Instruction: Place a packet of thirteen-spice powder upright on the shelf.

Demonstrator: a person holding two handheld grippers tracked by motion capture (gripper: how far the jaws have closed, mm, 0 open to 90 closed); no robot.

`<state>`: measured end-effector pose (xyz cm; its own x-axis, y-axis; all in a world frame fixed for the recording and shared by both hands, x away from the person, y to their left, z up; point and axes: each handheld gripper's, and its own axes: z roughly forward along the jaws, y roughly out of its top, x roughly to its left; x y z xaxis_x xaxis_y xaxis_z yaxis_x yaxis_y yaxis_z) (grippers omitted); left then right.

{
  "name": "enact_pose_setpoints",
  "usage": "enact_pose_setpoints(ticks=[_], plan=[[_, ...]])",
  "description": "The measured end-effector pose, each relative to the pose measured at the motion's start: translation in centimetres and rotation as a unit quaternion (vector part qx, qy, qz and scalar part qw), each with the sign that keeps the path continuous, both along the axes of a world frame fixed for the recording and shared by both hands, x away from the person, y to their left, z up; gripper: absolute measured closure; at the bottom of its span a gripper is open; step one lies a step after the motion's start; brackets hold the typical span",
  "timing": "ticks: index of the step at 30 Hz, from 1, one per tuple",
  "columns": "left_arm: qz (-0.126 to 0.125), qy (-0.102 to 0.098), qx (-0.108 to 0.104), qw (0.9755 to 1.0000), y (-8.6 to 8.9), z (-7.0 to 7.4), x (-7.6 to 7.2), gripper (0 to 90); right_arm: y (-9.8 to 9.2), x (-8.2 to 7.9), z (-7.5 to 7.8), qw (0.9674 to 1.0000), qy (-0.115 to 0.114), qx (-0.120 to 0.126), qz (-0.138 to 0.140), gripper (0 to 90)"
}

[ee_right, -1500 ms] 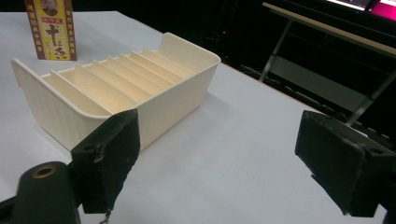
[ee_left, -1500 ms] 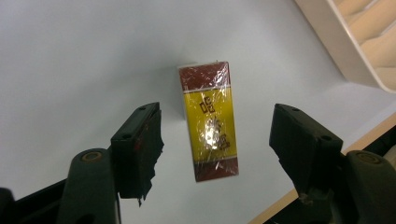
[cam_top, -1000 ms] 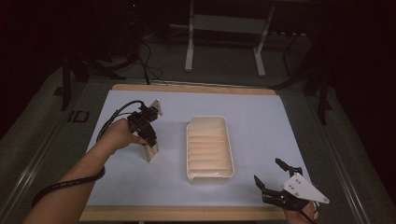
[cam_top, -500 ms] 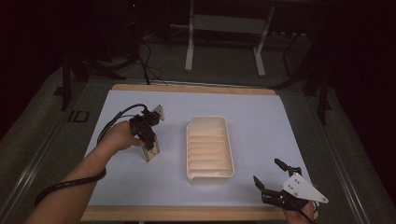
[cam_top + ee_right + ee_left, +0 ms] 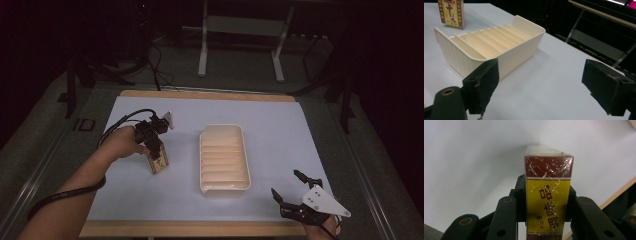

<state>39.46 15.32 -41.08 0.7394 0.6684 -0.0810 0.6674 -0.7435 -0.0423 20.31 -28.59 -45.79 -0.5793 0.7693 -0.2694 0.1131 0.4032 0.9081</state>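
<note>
A yellow and dark red box (image 5: 159,162) wrapped in clear film stands at the left of the table, leaning a little, with its lower end at the tabletop. My left gripper (image 5: 155,149) reaches down onto it from above. In the left gripper view both pads press on the sides of the box (image 5: 547,192), so the left gripper (image 5: 546,186) is shut on it; its jaws have just been closing. My right gripper (image 5: 286,183) rests open near the front right corner with nothing between its jaws (image 5: 542,67). The box (image 5: 451,12) also appears beyond the tray in the right gripper view.
A cream tray (image 5: 225,126) with several slot dividers lies mid-table, between the two grippers; its near wall (image 5: 516,57) faces the right gripper. The pale blue mat (image 5: 280,130) ends at a wooden front edge (image 5: 200,229). A metal stand (image 5: 240,25) is behind the table.
The left hand has shifted only slightly at the box, which now leans a bit more. The right gripper has stayed where it was.
</note>
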Motion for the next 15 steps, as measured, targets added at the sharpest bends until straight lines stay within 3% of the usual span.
enact_pose_setpoints(ticks=[3, 7, 9, 10, 12, 15], plan=[[-0.002, -0.002, 0.002, 1.0, 0.2, 0.5, 0.1, 68.3, 0.0, 0.0, 0.0, 1.0, -0.001, -0.001, 0.002, 14.3], [-0.025, -0.004, -0.009, 0.9996, 0.3, 1.2, 0.2, 68.4, -0.1, 0.0, 0.0, 1.0, -0.001, 0.001, 0.002, 14.4], [-0.059, -0.009, -0.023, 0.9979, 0.3, 1.8, 0.0, 68.4, 0.0, 0.0, 0.0, 1.0, 0.001, 0.0, 0.002, 14.4], [-0.065, -0.005, -0.026, 0.9975, 0.2, 1.9, 0.0, 68.4, 0.0, 0.0, 0.0, 1.0, 0.001, 0.0, 0.002, 14.4], [-0.098, -0.016, -0.026, 0.9947, -0.2, 2.3, -0.4, 68.3, 0.0, 0.0, -0.1, 1.0, 0.003, 0.001, 0.003, 14.4], [-0.129, -0.012, -0.024, 0.9913, -0.7, 2.7, -0.6, 68.4, 0.0, 0.1, -0.1, 1.0, 0.004, 0.001, 0.003, 14.4]])
